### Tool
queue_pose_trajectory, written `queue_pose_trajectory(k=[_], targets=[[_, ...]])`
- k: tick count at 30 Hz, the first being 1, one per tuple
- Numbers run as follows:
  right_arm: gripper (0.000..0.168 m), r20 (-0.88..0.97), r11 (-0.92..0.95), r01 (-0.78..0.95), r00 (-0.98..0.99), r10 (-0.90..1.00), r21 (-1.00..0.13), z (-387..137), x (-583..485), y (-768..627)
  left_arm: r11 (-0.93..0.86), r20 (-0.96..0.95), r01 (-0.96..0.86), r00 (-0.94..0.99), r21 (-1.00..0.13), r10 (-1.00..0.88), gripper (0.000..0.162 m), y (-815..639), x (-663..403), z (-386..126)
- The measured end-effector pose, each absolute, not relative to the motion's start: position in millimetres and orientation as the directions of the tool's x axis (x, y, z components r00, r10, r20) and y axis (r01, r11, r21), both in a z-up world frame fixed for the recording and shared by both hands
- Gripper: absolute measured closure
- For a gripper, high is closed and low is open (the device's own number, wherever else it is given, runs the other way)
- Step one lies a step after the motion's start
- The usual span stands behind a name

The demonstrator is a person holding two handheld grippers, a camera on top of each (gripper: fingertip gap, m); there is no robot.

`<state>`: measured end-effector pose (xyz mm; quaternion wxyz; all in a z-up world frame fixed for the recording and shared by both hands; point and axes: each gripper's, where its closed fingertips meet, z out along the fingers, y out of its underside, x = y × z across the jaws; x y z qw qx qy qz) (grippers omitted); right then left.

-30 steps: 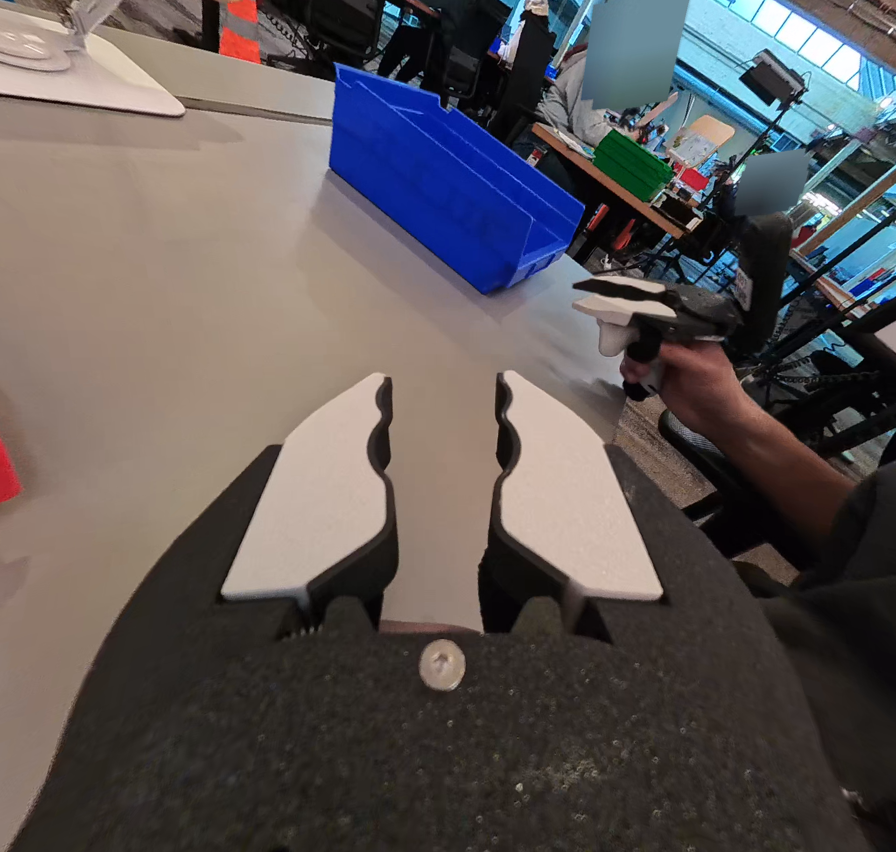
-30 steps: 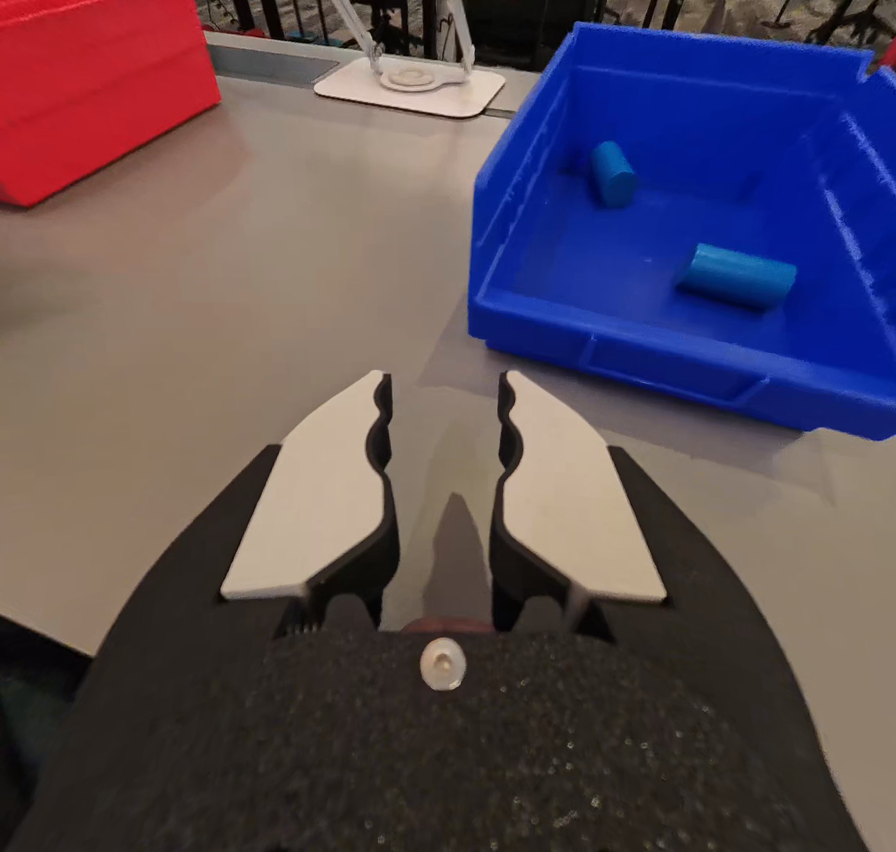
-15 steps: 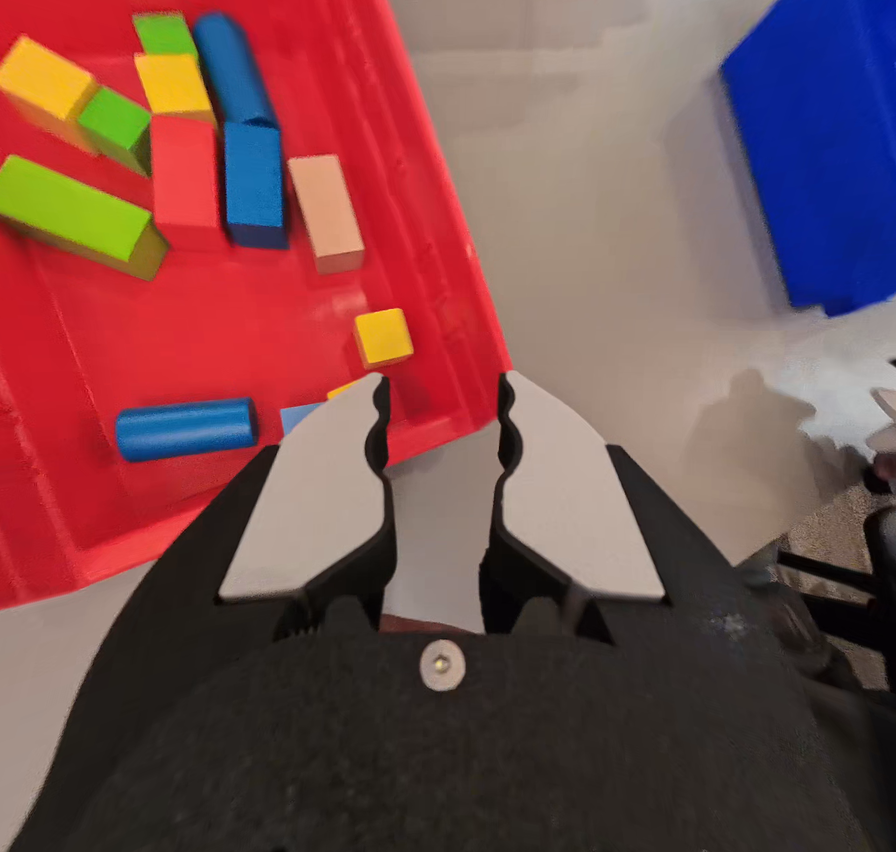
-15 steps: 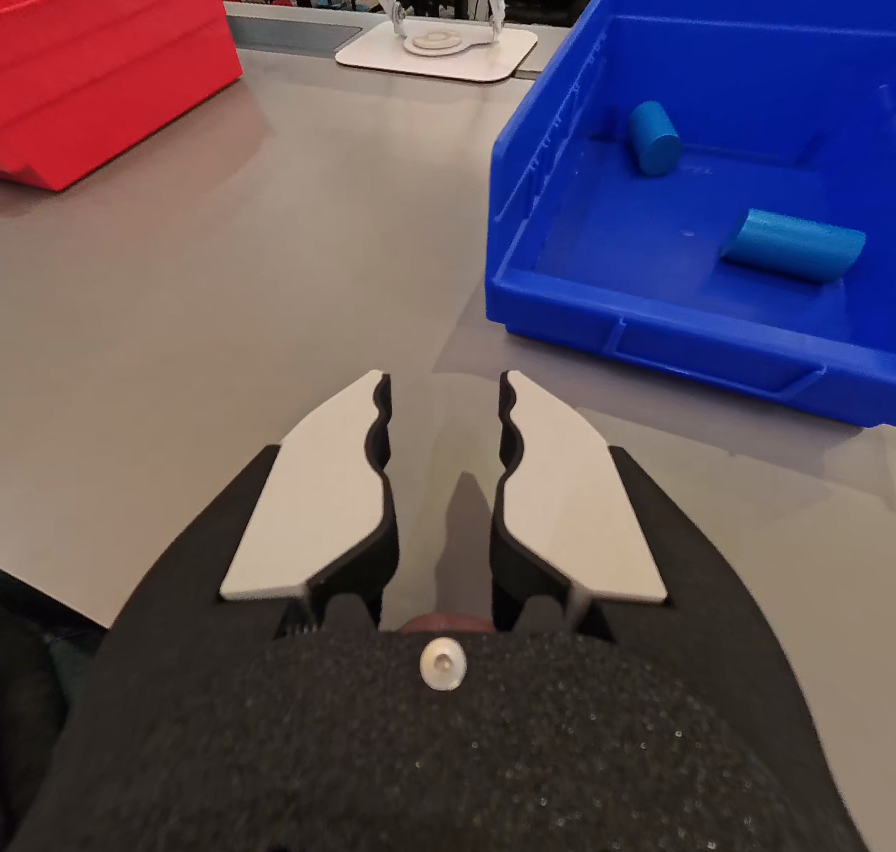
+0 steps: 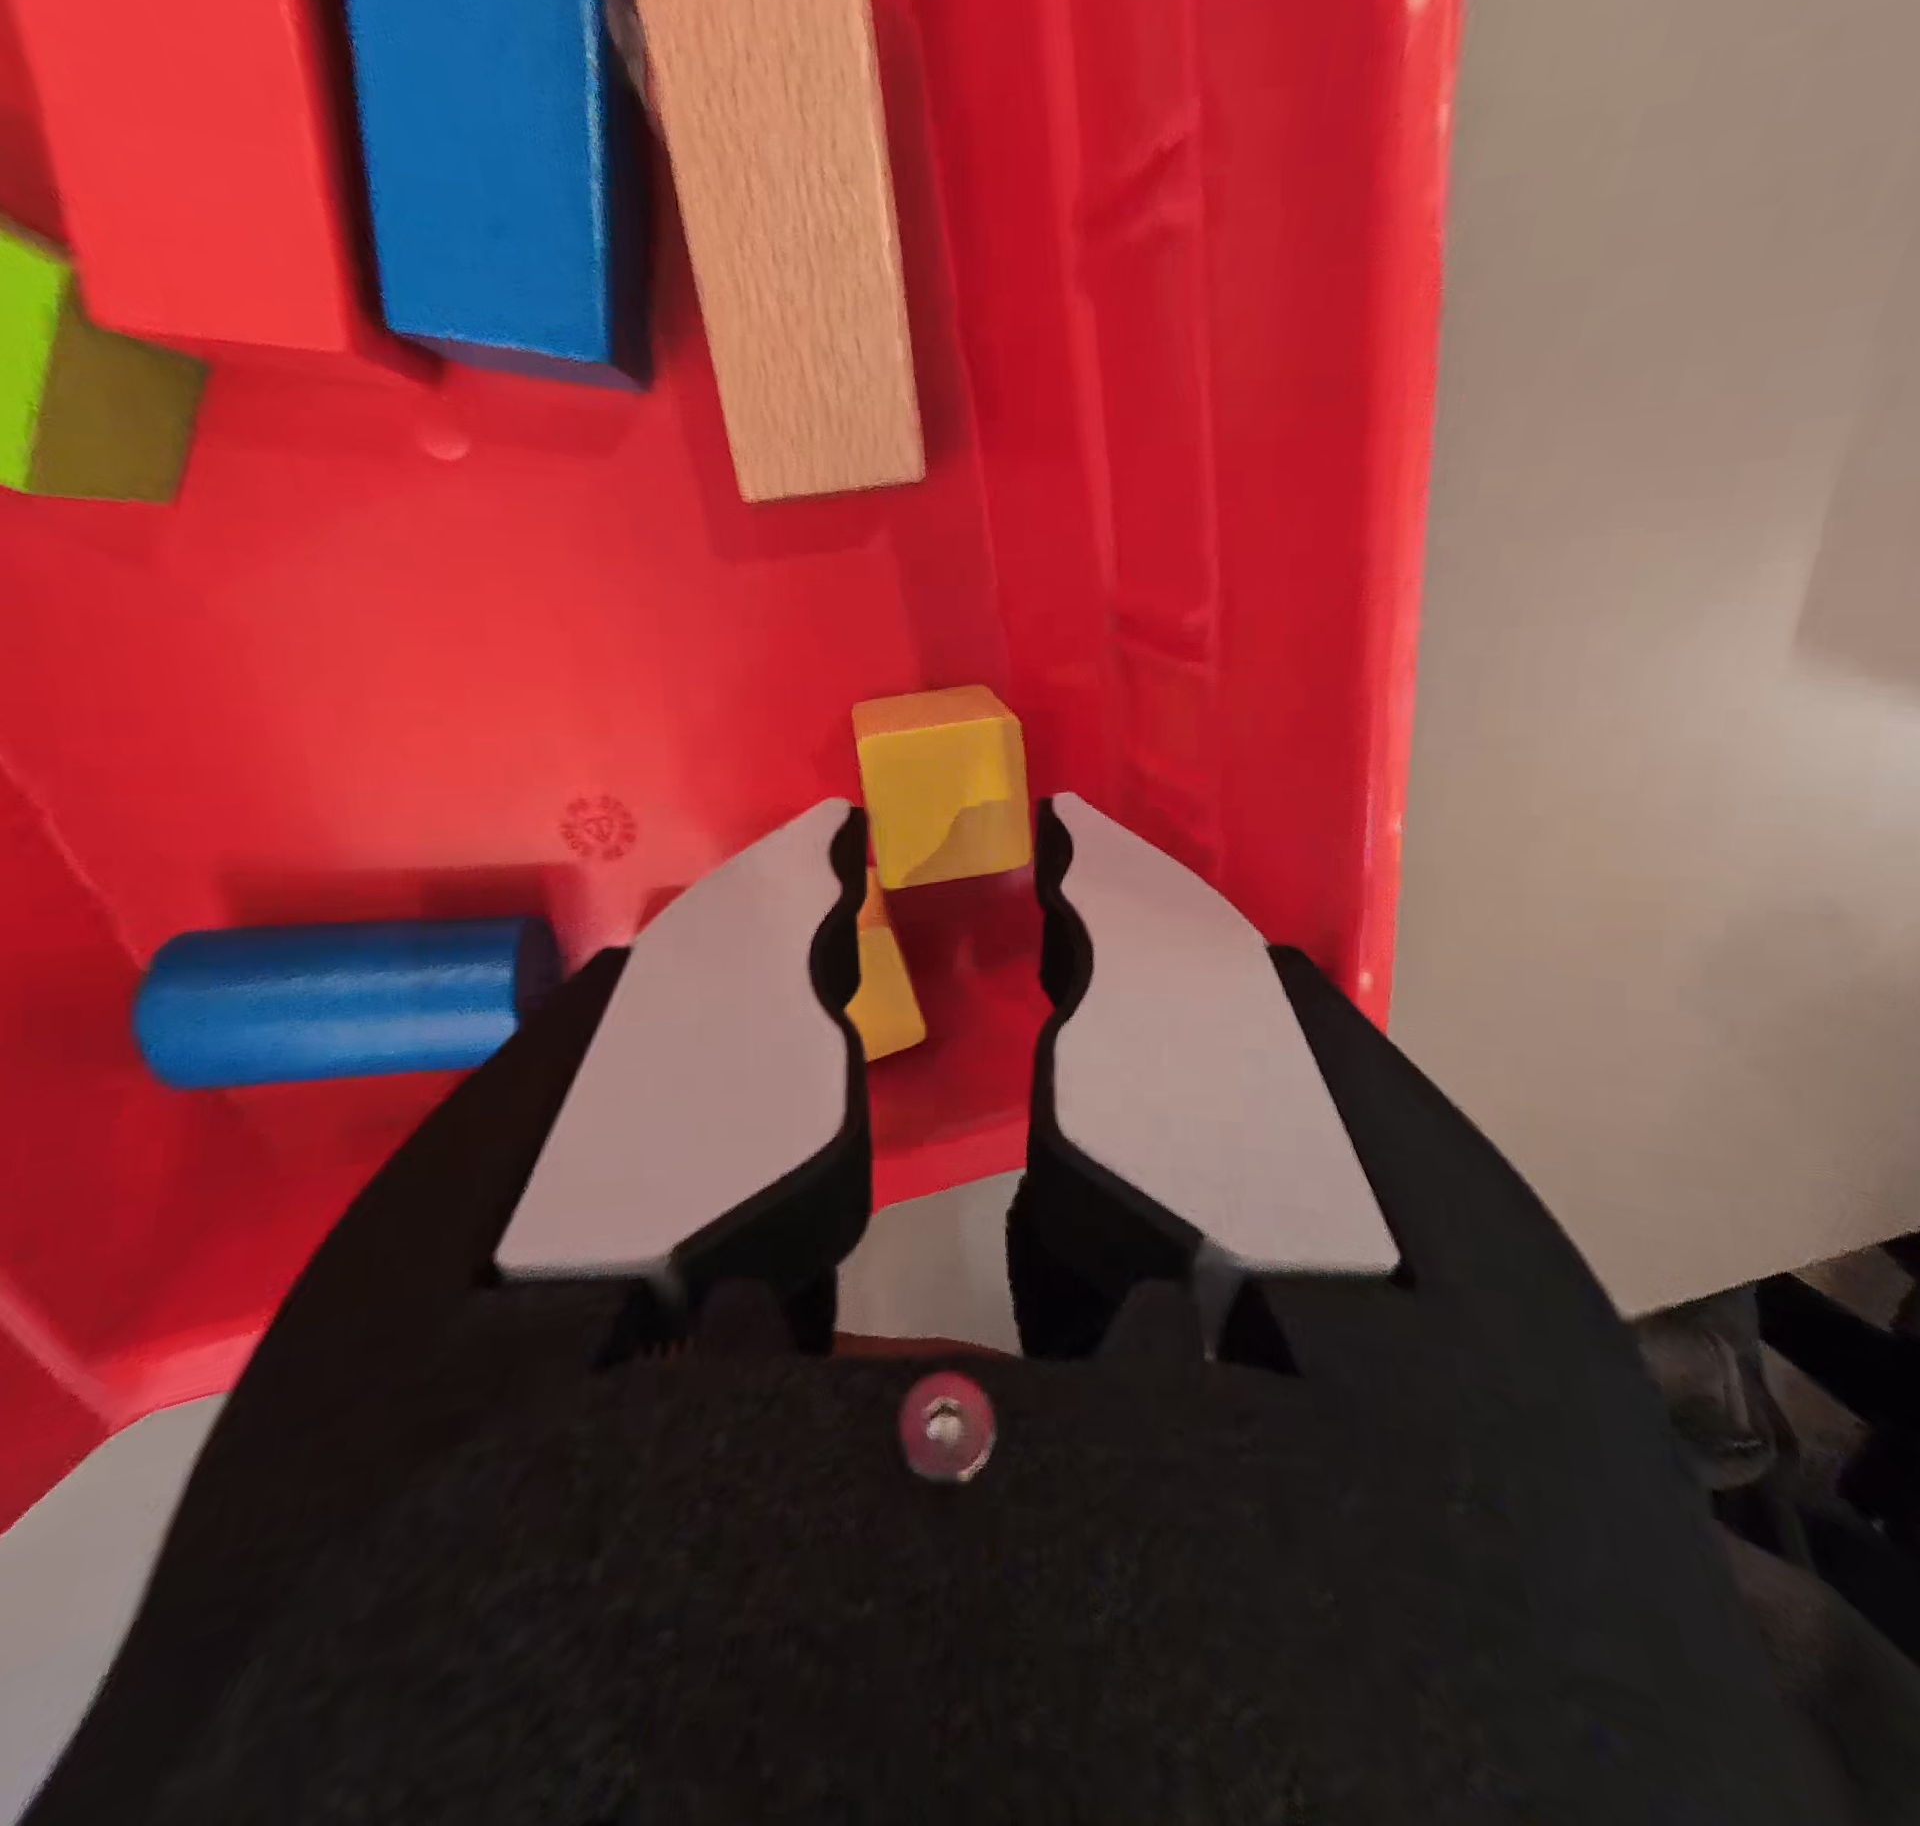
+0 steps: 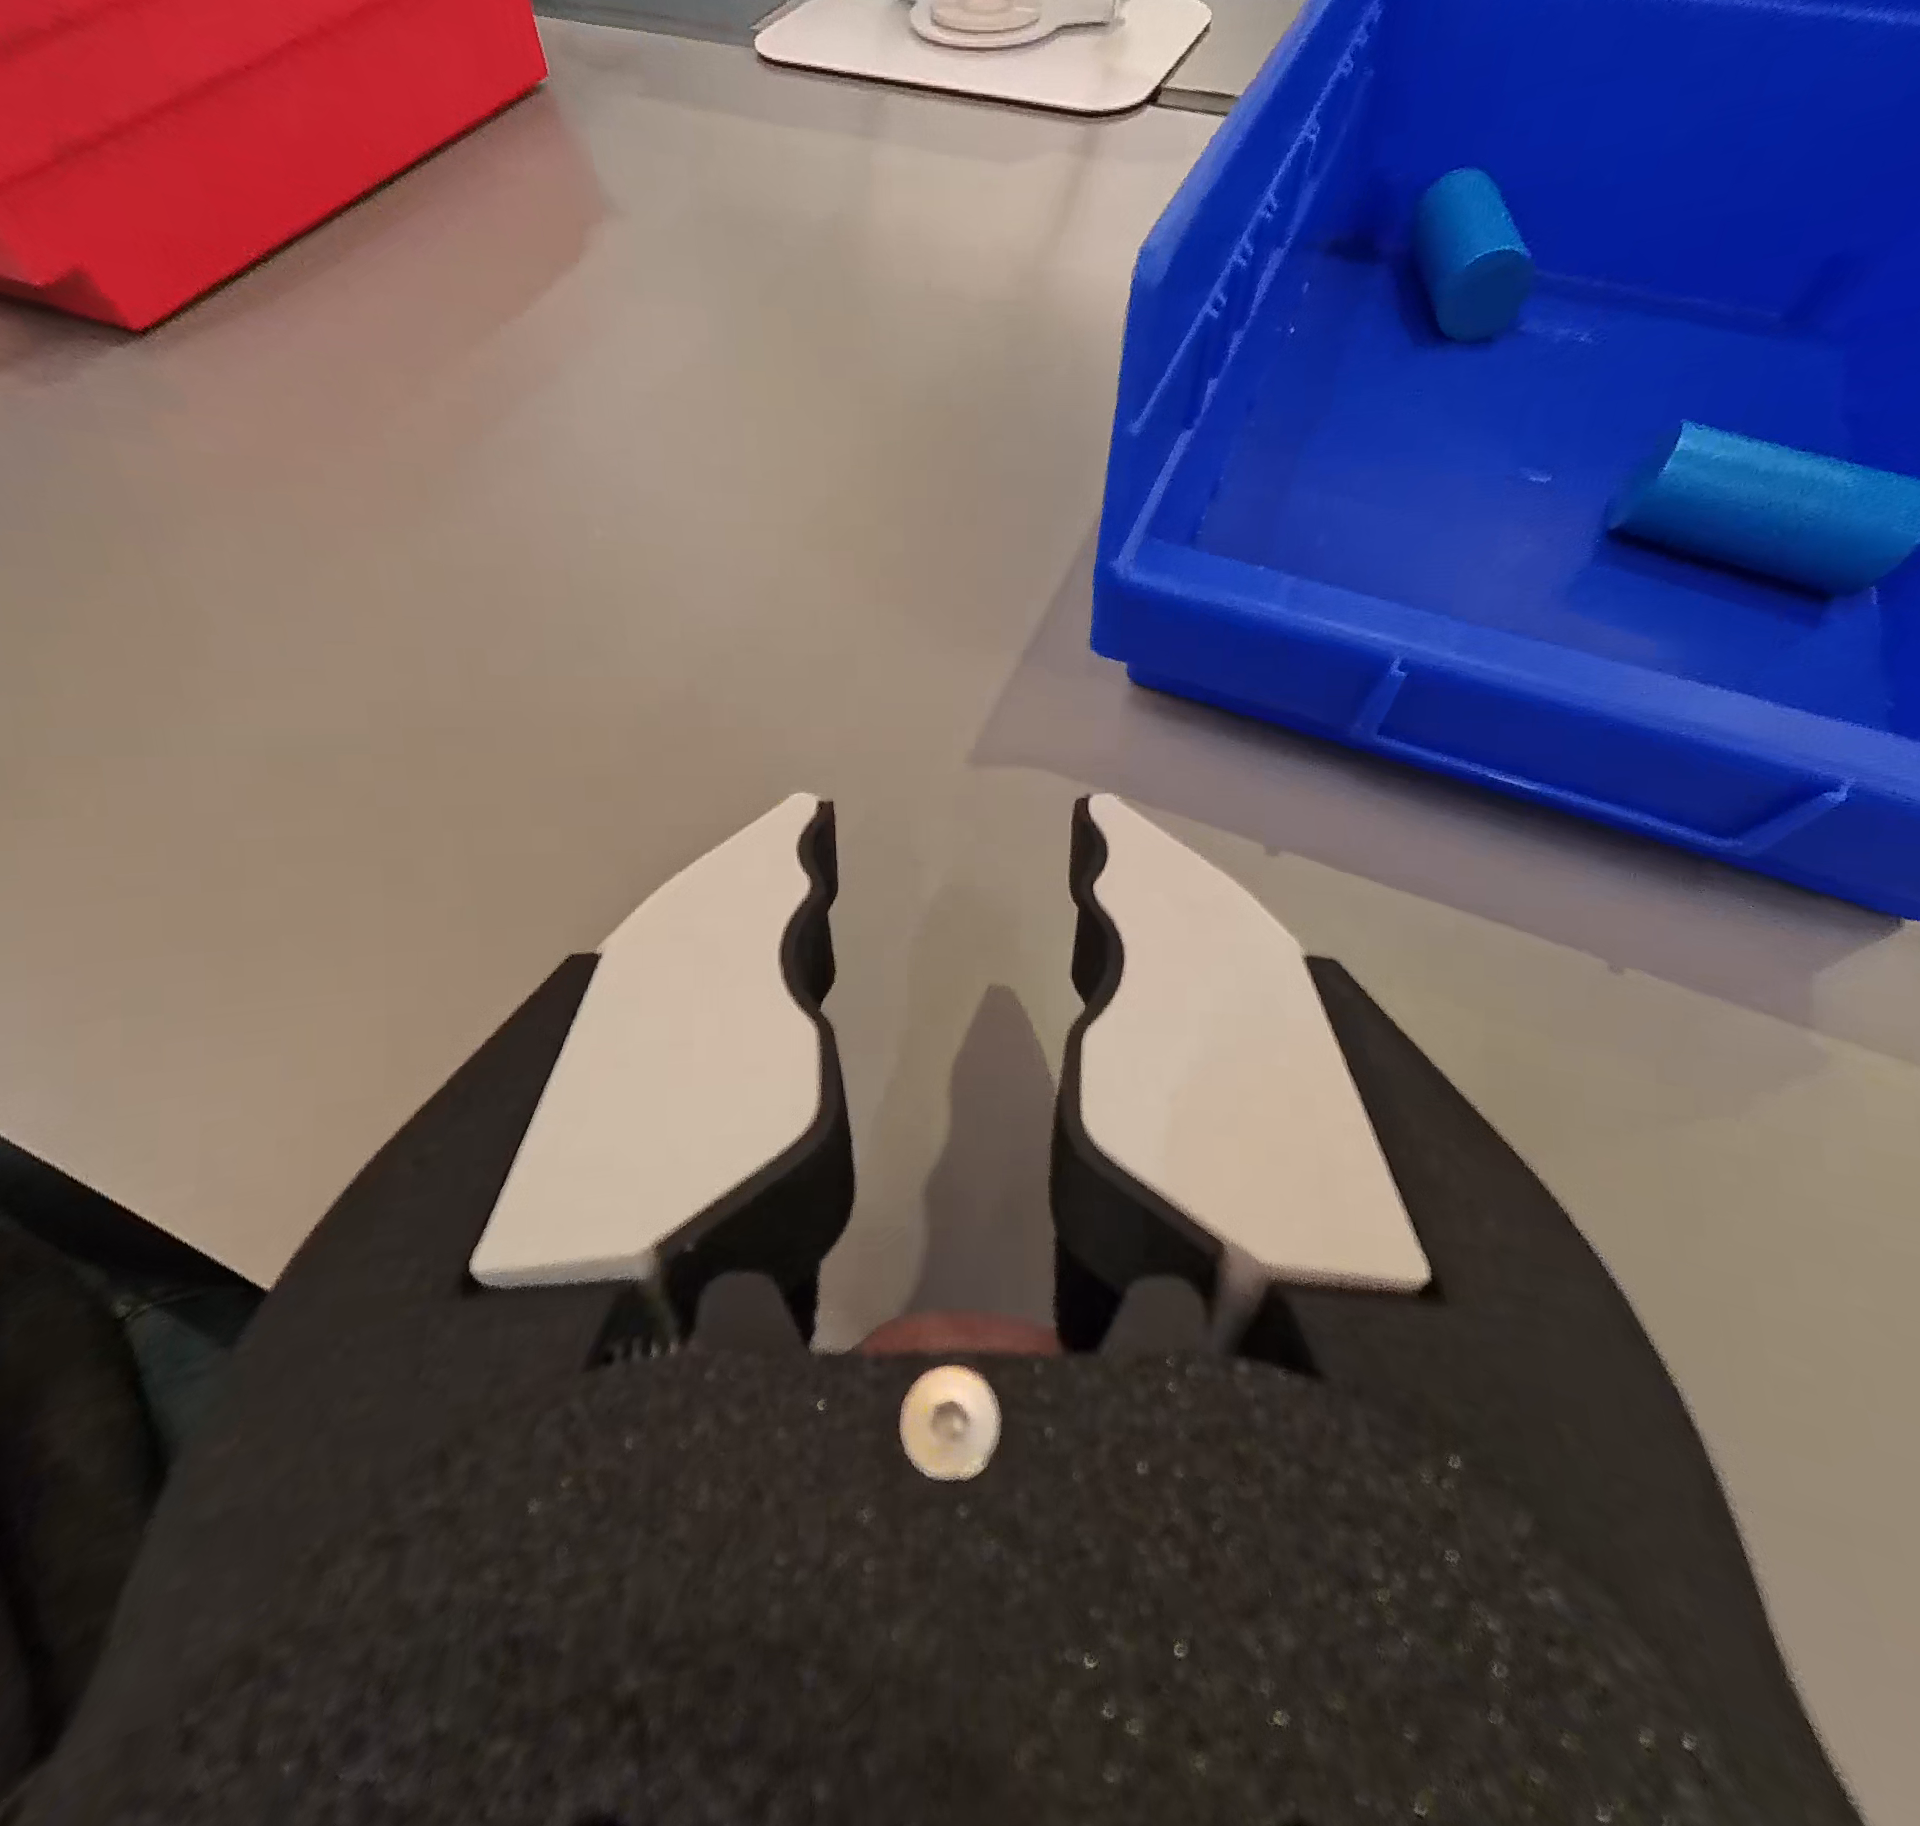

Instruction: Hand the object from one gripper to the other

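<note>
Both claws parted and empty: left claw [image 5: 943, 810] over the red bin [image 5: 1226, 446], right claw [image 6: 951, 810] over the grey surface [image 6: 520, 581].

In the left wrist view, a moderate gap is seen between the fingers, with nothing gripped. A yellow piece [image 5: 883, 997] is seen partly hidden behind the left finger. A yellow cube [image 5: 940, 784] is seen just past the fingertips, on the bin floor beside the right wall. A blue cylinder [image 5: 332, 1002] lies to the left. Farther off, a plain wooden block [image 5: 790, 228], a blue block [image 5: 488, 124], a red block [image 5: 187, 114] and a green block [image 5: 62, 374] are seen. In the right wrist view, a like gap is seen between the fingers, above bare surface. To the right, two blue cylinders [image 6: 1470, 254] [image 6: 1766, 509] lie in a blue bin [image 6: 1455, 716]. The red bin [image 6: 239, 83] stands far left, and a white stand base [image 6: 987, 36] stands at the far edge.
</note>
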<state>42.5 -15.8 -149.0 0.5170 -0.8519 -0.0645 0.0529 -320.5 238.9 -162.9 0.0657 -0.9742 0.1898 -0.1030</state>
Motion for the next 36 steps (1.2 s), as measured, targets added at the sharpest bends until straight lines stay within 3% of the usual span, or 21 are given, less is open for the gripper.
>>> queue_pose_trajectory(k=[11, 18, 25, 28, 31, 36], targets=[[0.125, -0.011, -0.470, 0.073, 0.985, 0.174, -0.880, -152, 39, -17, -0.939, 0.212, -0.320, 0.916, -0.125, -0.340, 0.133, 239, -322, -169], [0.126, -0.014, -0.485, 0.076, 0.984, 0.178, -0.871, -156, 35, -17, -0.947, 0.278, -0.298, 0.906, -0.117, -0.320, 0.121, 236, -321, -167], [0.126, -0.002, -0.500, 0.092, 0.983, 0.183, -0.861, -160, 33, -17, -0.940, 0.265, -0.327, 0.902, -0.094, -0.340, 0.125, 236, -320, -177], [0.126, 0.003, -0.501, 0.097, 0.983, 0.185, -0.860, -160, 33, -17, -0.940, 0.290, -0.327, 0.895, -0.094, -0.340, 0.117, 238, -319, -180], [0.126, 0.002, -0.505, 0.098, 0.982, 0.186, -0.858, -161, 33, -17, -0.937, 0.331, -0.334, 0.878, -0.098, -0.347, 0.126, 236, -315, -180], [0.126, 0.007, -0.505, 0.102, 0.982, 0.187, -0.857, -161, 32, -17, -0.944, 0.390, -0.317, 0.861, -0.090, -0.326, 0.125, 236, -312, -181]])
